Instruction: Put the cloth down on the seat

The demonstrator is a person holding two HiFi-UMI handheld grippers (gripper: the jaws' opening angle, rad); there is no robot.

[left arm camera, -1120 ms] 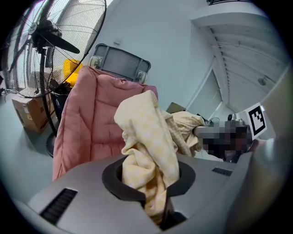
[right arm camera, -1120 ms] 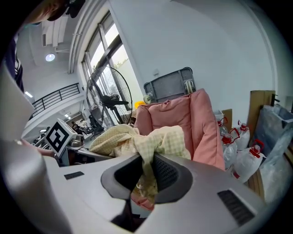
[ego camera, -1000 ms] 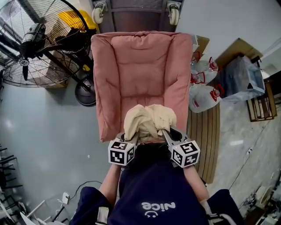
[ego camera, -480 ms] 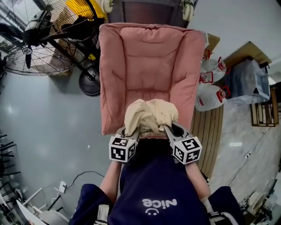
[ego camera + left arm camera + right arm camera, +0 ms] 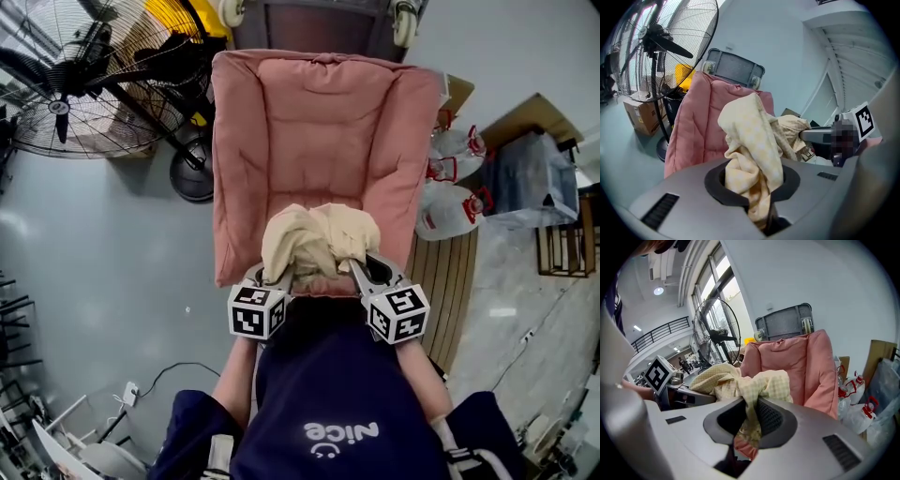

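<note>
Head view: bunched cloth [image 5: 319,240] hides the jaw tips where left tool [image 5: 758,199] and right tool [image 5: 746,426] pinch it.

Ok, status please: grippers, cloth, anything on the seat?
Left gripper and right gripper both shut on pale yellow checked cloth. Cloth bunched between them, above front of pink padded seat, not released. Seat cushion bare, nothing in the way.

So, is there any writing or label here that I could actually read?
"nice": upside down in the head view, with a smiley, on the person's dark shirt.
Square markers on the left hand-held gripper and right hand-held gripper: patterns, no words.
Any print on the plastic jugs: too small to read.
</note>
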